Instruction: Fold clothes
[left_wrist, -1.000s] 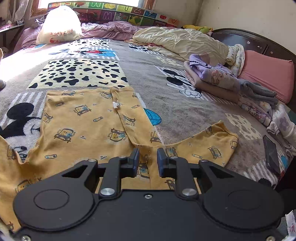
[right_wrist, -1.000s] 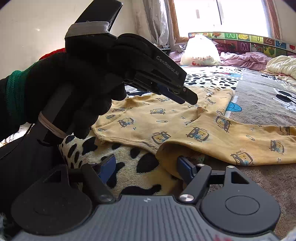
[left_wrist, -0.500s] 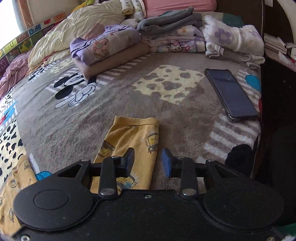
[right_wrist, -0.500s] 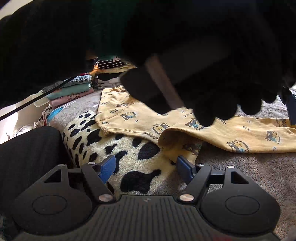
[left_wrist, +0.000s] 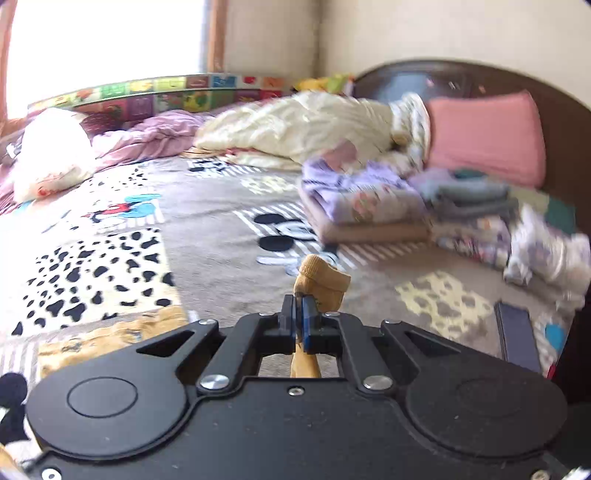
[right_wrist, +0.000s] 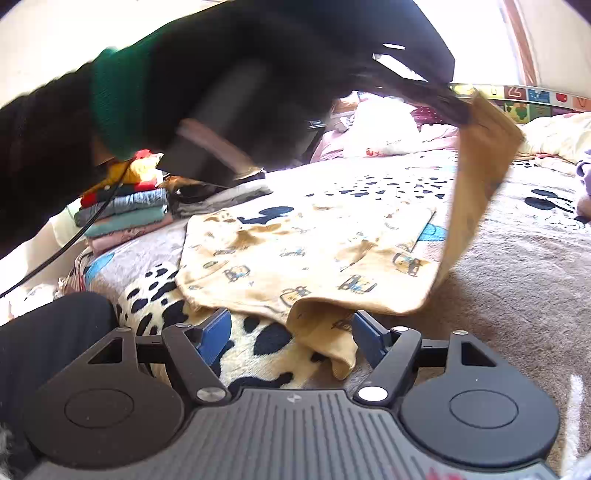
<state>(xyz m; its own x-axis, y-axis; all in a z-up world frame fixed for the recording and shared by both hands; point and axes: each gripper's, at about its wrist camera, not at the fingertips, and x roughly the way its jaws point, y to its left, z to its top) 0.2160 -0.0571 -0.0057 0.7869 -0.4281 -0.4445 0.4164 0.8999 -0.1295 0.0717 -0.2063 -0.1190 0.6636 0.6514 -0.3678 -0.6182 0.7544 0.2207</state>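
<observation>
A yellow printed children's top (right_wrist: 295, 251) lies spread on the patterned bed blanket (right_wrist: 517, 258). My left gripper (left_wrist: 302, 314) is shut on the cuff of one yellow sleeve (left_wrist: 323, 286), held up off the bed. In the right wrist view that sleeve (right_wrist: 476, 162) hangs lifted from the left gripper's tip, and a gloved hand (right_wrist: 236, 96) holds that tool overhead. My right gripper (right_wrist: 291, 332) stands open low over the blanket, its blue pads either side of the top's near corner (right_wrist: 325, 332), not closed on it.
Folded clothes (left_wrist: 369, 206) are stacked near a pink pillow (left_wrist: 487, 136) and dark headboard. A phone (left_wrist: 515, 336) lies on the blanket at right. Another folded pile (right_wrist: 125, 214) sits at the far left. A cream quilt (left_wrist: 295, 129) and white bag (left_wrist: 48, 147) lie at the back.
My left gripper swung to the sleeve end, closed on its cuff and lifted it off the bed. The right gripper stayed open near the top's corner.
</observation>
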